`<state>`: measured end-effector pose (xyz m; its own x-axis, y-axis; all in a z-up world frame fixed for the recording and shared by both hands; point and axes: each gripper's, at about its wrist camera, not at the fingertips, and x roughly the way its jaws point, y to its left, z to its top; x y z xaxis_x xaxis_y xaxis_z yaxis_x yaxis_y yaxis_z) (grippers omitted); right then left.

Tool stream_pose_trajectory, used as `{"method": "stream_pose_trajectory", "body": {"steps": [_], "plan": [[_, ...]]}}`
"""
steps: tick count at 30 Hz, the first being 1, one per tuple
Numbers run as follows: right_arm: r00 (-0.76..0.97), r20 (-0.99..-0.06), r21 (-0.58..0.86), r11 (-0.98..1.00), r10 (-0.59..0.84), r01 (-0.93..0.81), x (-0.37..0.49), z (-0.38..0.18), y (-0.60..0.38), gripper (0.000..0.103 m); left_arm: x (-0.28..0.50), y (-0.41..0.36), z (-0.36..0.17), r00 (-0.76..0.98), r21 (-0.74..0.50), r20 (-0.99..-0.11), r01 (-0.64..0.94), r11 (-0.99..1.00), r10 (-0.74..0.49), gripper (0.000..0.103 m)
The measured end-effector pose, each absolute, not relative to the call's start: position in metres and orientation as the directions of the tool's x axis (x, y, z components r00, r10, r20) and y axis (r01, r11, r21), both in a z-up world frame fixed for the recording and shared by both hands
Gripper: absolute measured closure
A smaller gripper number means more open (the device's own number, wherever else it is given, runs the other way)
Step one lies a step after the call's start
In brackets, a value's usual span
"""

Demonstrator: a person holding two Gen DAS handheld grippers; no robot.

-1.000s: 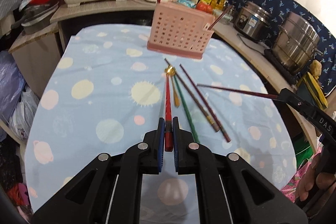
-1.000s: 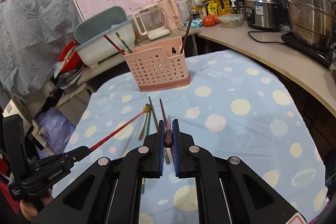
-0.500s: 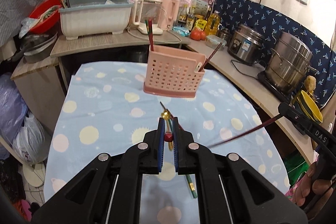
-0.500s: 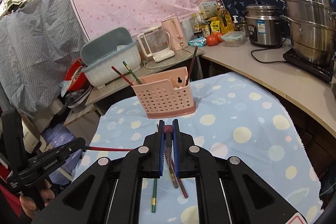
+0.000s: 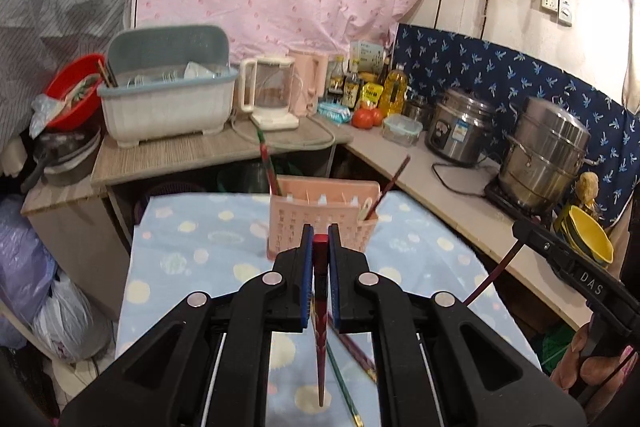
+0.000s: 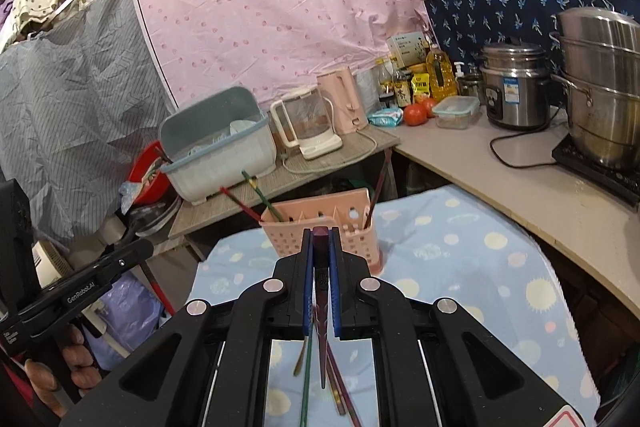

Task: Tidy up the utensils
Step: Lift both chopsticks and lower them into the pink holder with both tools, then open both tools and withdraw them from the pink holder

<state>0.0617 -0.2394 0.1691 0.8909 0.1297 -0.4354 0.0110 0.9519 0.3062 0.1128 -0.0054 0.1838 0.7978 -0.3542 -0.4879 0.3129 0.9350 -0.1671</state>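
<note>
A: What is the left gripper (image 5: 320, 247) doing?
B: Its fingers (image 5: 306, 259) are clamped on a red chopstick (image 5: 320, 327), which hangs down from them at the lower centre of the left wrist view, tip clear of the tabletop (image 5: 192, 247).
A: And the right gripper (image 6: 320, 247)?
B: Same picture. Its fingers (image 6: 334, 267) are pressed together on a dark maroon chopstick (image 6: 321, 339) that points down at the lower centre of the right wrist view.
A: Where is the holder?
B: The pink utensil basket (image 5: 324, 223) stands on the spotted blue cloth just beyond the fingertips, at frame centre. It already has chopsticks leaning in it: a red and a green one on its left side, a dark one on its right.
A: Anything loose?
B: A green chopstick (image 6: 306, 383) and brown chopsticks (image 6: 340, 387) lie flat on the cloth beneath the grippers, at the bottom of the frame.
</note>
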Motion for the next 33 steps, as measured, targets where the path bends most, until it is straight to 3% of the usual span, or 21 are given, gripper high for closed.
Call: {"method": "stream_pose_trajectory", "body": {"steps": [11,18,25,33], "plan": [[0.929,-0.344,0.352,0.936,0.135,-0.006,0.146,0.221,-0.248,0.096,0.18,-0.022,0.259,0.874,-0.175,-0.335,0.311,0.934,-0.353,0.096],[0.952,-0.287,0.399,0.917,0.108,0.016,0.203,0.232,-0.254,0.096,0.231,-0.036,0.275,0.895,-0.189,-0.266,0.316,0.93,-0.359,0.096],[0.947,-0.306,0.425,0.904,0.097,0.045,0.256,0.213,-0.257,0.096,0.281,-0.045,0.256,0.892,-0.22,-0.271,0.31,0.925,-0.363,0.096],[0.908,-0.402,0.416,0.907,0.118,0.067,0.281,0.161,-0.249,0.096,0.313,-0.047,0.205,0.864,-0.226,-0.358,0.287,0.931,-0.354,0.096]]}}
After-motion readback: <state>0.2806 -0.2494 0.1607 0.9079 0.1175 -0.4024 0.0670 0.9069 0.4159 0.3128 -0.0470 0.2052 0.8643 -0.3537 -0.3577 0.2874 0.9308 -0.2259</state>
